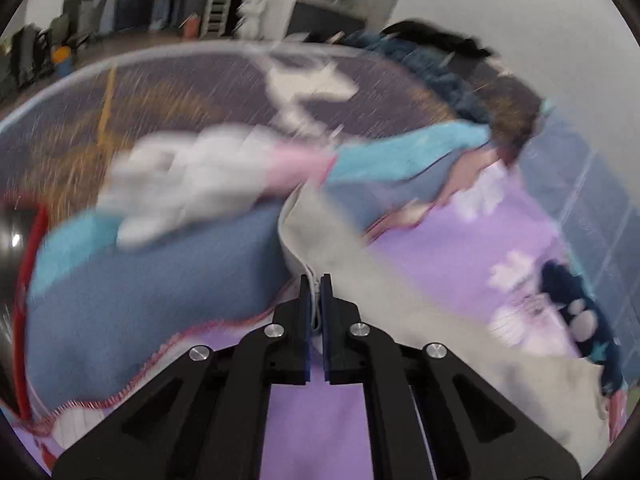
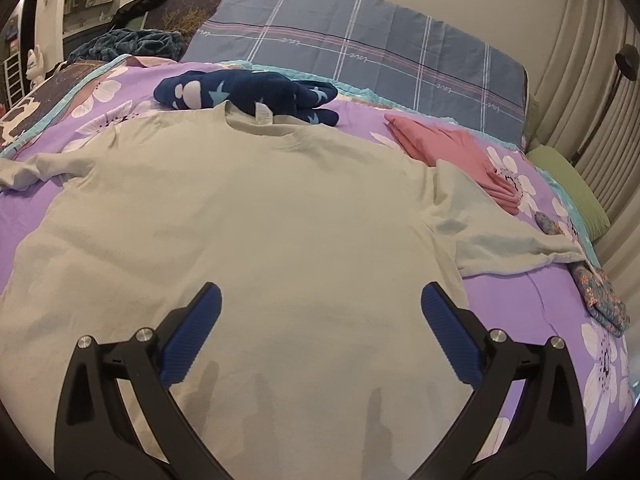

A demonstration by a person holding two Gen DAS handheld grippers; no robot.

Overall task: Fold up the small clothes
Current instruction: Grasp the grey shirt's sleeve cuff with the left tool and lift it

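A pale beige T-shirt [image 2: 256, 208] lies spread flat, front up, on the purple flowered bedspread [image 2: 520, 300], collar at the far side. My right gripper [image 2: 320, 304] is open, its blue pads [image 2: 196, 332] hovering just above the shirt's lower body. In the blurred left wrist view my left gripper [image 1: 315, 292] is shut on an edge of the beige T-shirt [image 1: 340, 240] and holds it raised off the bedspread [image 1: 312, 420].
A dark blue starred garment [image 2: 248, 94] lies behind the collar. A folded pink garment [image 2: 452, 148] sits at the right, a small flowered cloth [image 2: 600, 296] farther right. A plaid pillow [image 2: 360, 48] is at the back. Blue and white cloths [image 1: 160, 240] lie left.
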